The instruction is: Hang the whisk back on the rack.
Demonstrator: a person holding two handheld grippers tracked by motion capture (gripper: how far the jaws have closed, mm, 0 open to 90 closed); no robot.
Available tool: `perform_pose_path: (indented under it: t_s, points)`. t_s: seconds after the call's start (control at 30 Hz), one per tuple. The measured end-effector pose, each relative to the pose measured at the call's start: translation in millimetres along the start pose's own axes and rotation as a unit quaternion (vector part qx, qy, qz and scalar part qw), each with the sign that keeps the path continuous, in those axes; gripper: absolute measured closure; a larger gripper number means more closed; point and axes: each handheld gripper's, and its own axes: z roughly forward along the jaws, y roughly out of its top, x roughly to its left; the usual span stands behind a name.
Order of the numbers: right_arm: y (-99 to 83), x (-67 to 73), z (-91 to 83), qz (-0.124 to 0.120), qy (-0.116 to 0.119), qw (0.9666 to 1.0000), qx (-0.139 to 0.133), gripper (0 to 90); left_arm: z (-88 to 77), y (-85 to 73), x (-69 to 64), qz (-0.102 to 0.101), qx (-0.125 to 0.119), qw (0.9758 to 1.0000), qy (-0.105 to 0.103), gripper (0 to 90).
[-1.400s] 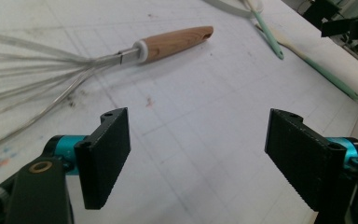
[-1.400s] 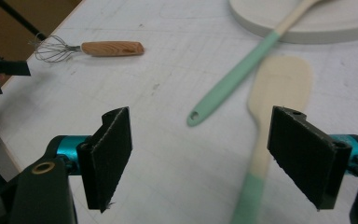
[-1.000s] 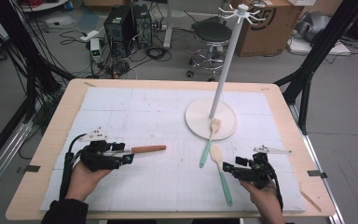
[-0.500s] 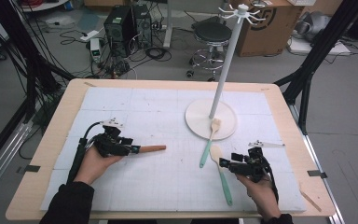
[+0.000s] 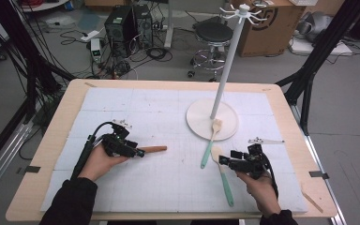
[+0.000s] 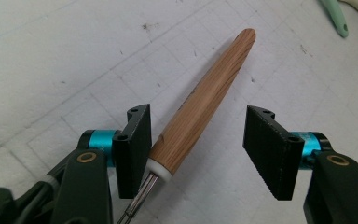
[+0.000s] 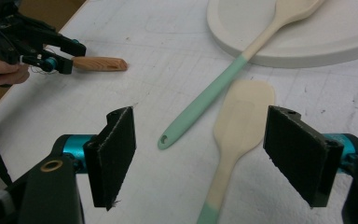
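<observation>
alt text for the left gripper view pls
A wooden-handled tool lies on a white gridded mat between the left gripper's two black jaws, against one pad with a gap to the other. A mint-green handle tip shows at the top edge.

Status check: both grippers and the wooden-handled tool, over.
Left gripper open, just closing around the wooden handle, one pad touching. Right gripper open over the spatula. Nothing in the way.

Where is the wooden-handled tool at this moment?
In the high view the wooden-handled tool lies left of centre on the mat, its handle between the left gripper's open jaws.
</observation>
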Motion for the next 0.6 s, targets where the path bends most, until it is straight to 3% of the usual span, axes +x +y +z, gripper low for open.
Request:
perform_pose_path:
  t_s: [0.13, 0.3, 0.4, 0.5, 0.57, 0.6]
  points:
    - [0.4, 2.8, -1.8, -0.002, 0.007, 1.0, 0.0, 24.5, 6.3, -3.3, -4.1, 0.021, 0.032, 0.999, 0.025, 44.8]
    - [0.4, 2.9, -2.3, -0.004, 0.006, 1.0, -0.003, 24.5, 6.2, -3.4, -10.6, 0.027, 0.038, 0.998, 0.042, 47.0]
    - [-0.2, 3.4, -2.3, -0.004, 0.005, 1.0, -0.002, 24.5, 5.9, -3.9, -13.6, 0.032, 0.044, 0.9972, 0.051, 53.0]
    - [-0.2, 3.0, -2.9, -0.002, 0.004, 1.0, -0.004, 24.5, 6.8, -4.3, -18.6, 0.05, 0.051, 0.9951, 0.068, 57.1]
    - [-0.3, 2.5, -3.4, -0.001, 0.005, 1.0, -0.005, 24.6, 8.8, -3.9, -24.5, 0.072, 0.059, 0.9916, 0.09, 59.1]
    - [-0.3, 2.2, -3.7, -0.001, 0.005, 1.0, -0.005, 24.6, 8.8, -3.9, -24.5, 0.072, 0.059, 0.9916, 0.09, 59.4]
